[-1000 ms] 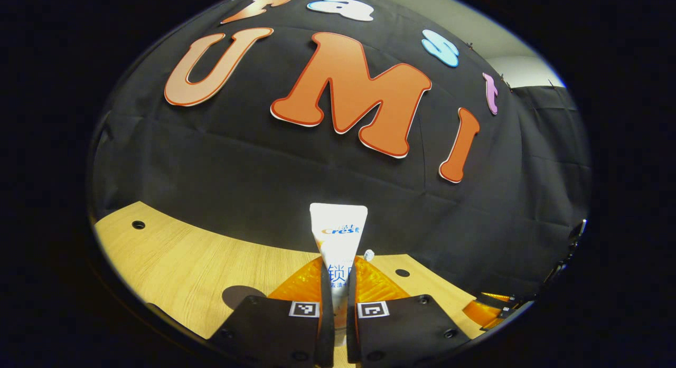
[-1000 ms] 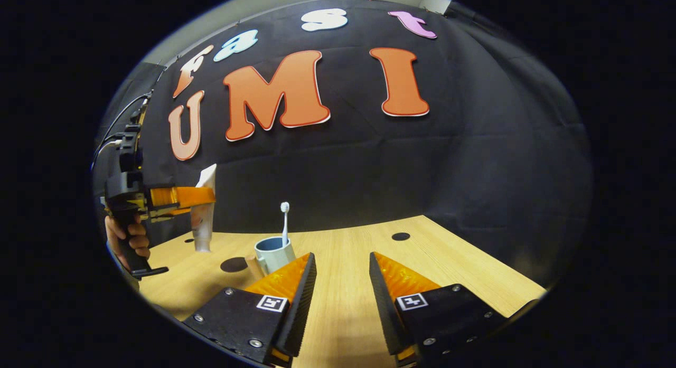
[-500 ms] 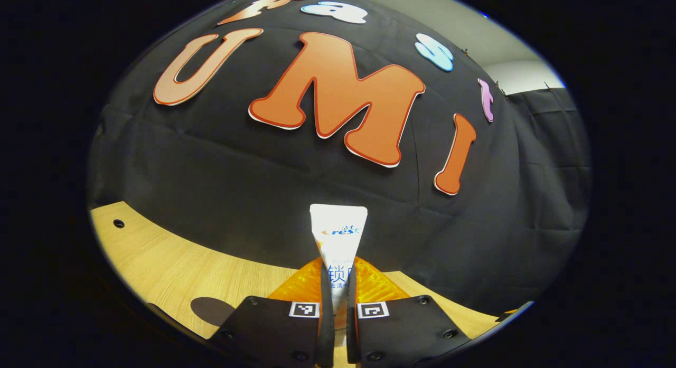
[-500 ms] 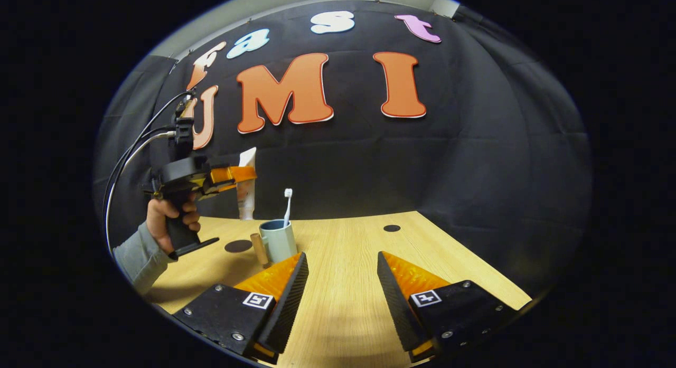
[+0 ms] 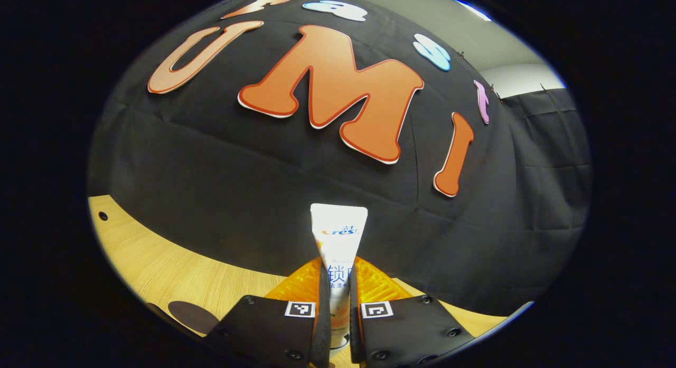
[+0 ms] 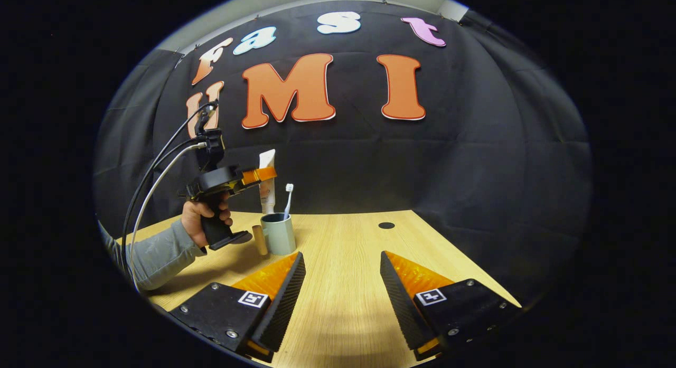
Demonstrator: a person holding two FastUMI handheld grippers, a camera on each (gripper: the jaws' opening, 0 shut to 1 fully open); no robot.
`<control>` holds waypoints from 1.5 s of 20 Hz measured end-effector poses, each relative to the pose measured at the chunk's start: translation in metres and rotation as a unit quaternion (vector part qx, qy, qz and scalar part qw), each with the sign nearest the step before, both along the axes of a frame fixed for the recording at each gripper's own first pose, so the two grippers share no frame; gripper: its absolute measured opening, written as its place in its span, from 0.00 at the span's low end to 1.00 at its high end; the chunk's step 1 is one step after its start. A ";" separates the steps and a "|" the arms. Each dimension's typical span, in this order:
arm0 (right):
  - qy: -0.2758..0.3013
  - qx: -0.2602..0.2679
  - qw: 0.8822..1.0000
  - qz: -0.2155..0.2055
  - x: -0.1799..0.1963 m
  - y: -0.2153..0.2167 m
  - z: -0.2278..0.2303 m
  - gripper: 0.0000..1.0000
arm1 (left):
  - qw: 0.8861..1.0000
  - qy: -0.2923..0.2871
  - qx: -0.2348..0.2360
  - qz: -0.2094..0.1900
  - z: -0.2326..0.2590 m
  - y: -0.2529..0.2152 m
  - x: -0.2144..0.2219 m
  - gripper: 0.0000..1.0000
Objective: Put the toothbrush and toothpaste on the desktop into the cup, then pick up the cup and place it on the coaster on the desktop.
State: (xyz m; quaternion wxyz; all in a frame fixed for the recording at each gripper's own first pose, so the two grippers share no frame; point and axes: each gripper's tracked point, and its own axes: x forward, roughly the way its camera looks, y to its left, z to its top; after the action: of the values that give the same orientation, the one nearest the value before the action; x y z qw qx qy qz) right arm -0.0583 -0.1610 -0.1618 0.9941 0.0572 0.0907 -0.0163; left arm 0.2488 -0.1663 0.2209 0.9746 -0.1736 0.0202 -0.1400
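Above the cup, left tongs pinch the toothpaste upright; toothbrush already inside. Next: lower and release. Right tongs hang spread over the worktop.

White toothpaste, blue print; pale grey-green cup; white toothbrush; dark, perhaps brown, coaster.

Left gripper carrying toothpaste rightward in right gripper view, now arriving directly above cup, tube tip seemingly nearing rim. Right gripper backing away; cup appearing smaller.
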 end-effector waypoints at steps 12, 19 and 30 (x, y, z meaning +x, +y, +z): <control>0.010 -0.011 1.000 0.012 0.007 0.027 0.002 0.87 | 0.994 0.104 0.033 -0.020 -0.068 0.012 -0.016 0.51; 0.011 -0.019 0.999 0.035 0.017 0.058 0.012 0.89 | 0.990 0.108 0.093 0.004 -0.056 0.053 -0.033 0.86; 0.015 0.000 0.997 0.071 0.061 0.105 0.053 0.89 | 0.987 0.074 0.142 0.029 0.000 0.127 -0.088 0.99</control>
State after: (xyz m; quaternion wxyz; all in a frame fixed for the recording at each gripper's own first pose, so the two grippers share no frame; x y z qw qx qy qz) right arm 0.0026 -0.0560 -0.1090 0.9913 0.0501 0.1094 0.0532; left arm 0.1606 -0.0390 0.2209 0.9889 -0.0436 0.1069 -0.0940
